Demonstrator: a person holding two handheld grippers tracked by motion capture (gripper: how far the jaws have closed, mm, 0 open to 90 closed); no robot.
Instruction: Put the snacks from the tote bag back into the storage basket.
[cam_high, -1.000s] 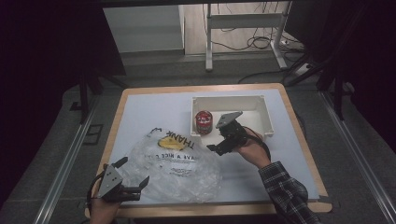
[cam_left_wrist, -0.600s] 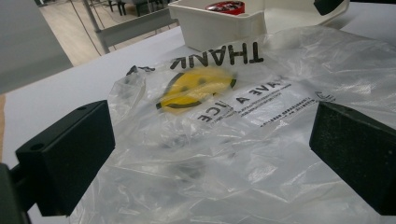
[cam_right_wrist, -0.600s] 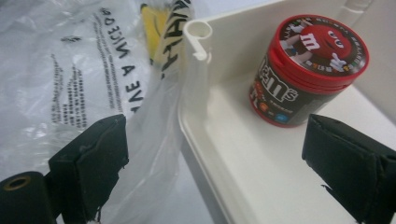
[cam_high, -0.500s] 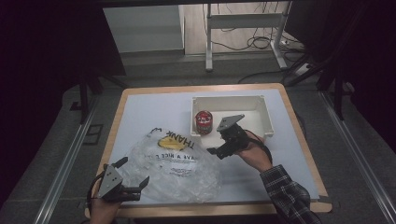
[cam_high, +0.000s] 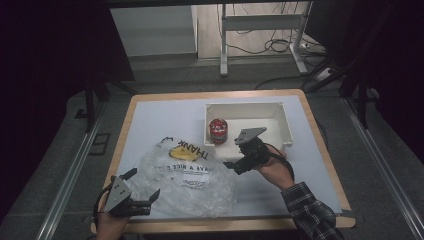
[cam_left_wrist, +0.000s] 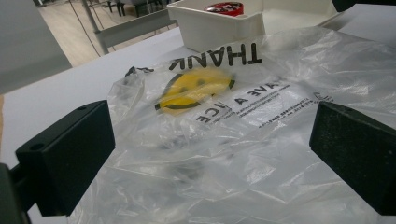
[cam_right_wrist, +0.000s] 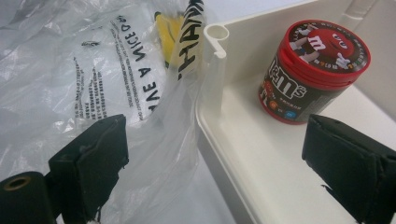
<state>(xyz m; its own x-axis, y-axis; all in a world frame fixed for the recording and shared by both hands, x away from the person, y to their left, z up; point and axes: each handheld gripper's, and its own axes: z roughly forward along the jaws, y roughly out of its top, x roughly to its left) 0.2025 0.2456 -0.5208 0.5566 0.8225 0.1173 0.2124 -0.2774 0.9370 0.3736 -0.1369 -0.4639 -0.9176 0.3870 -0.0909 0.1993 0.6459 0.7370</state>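
A crumpled clear plastic bag (cam_high: 185, 175) with a yellow smiley and black lettering lies on the white table top. My left gripper (cam_high: 142, 187) sits at the bag's near-left corner. Its jaws stand wide apart in the left gripper view (cam_left_wrist: 210, 158), with the bag (cam_left_wrist: 243, 140) lying between and ahead of them. A red-lidded candy can (cam_high: 218, 131) stands upright in the left end of a white bin (cam_high: 280, 120). My right gripper (cam_high: 235, 166) hovers open at the bin's front-left corner. In the right gripper view (cam_right_wrist: 215, 172) it straddles the bin wall, bag (cam_right_wrist: 70, 70) on the left, can (cam_right_wrist: 313, 70) on the right.
The table top (cam_high: 150, 120) has a wooden border, and bare surface runs behind the bag and to the right of the bin. Dark floor, metal rails and a desk frame with cables surround the table.
The right gripper has drifted slightly toward the near edge of the table. The left gripper, the bag and the can have stayed where they were.
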